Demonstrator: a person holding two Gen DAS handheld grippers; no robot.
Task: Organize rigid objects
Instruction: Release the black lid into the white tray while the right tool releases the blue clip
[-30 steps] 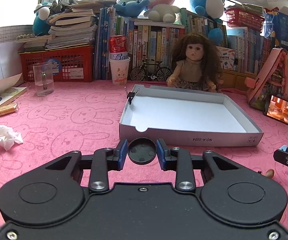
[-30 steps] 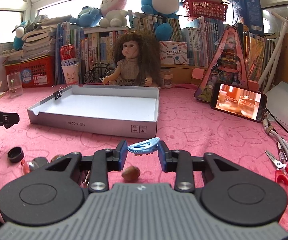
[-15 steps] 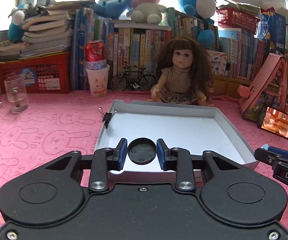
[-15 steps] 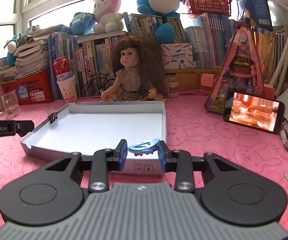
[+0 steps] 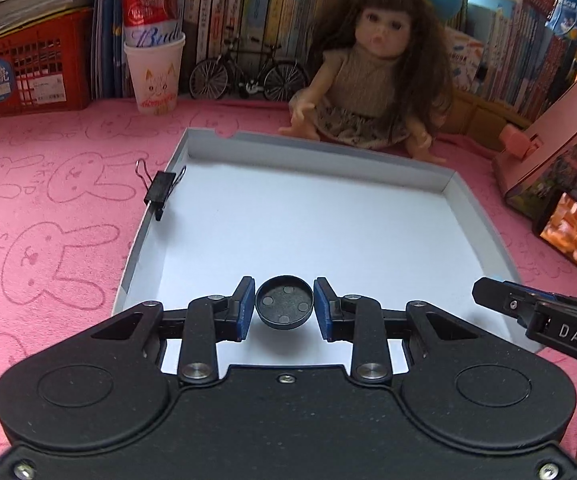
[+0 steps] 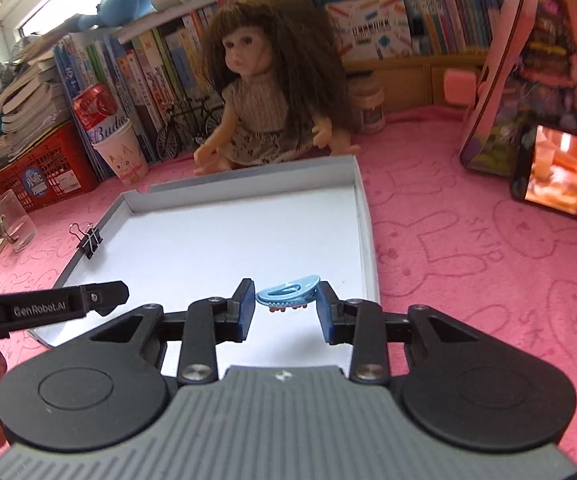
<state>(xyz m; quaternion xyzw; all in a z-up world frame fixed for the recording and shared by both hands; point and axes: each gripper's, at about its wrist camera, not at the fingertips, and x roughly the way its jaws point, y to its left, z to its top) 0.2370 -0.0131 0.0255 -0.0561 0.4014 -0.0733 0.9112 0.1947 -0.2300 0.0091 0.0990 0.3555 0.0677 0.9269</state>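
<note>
Grippers are both hanging over the near part of a shallow white cardboard tray [image 5: 484, 216] lying on a pink rabbit-print cloth [image 5: 60, 216]. Left gripper [image 5: 284, 307] is clenching a round black cap [image 5: 284, 306] between its blue pads, hollow side facing the camera, above the tray's near left floor. Right gripper [image 6: 286, 299] is pinching a light blue hair clip [image 6: 288, 295], teeth pointing down, above the tray's near right floor. A black binder clip [image 5: 160, 190] is sitting clamped on the tray's left wall. A long-haired doll [image 5: 372, 76] is sitting just beyond the far wall, with a lit phone [image 6: 564, 176] leaning well to the right.
</note>
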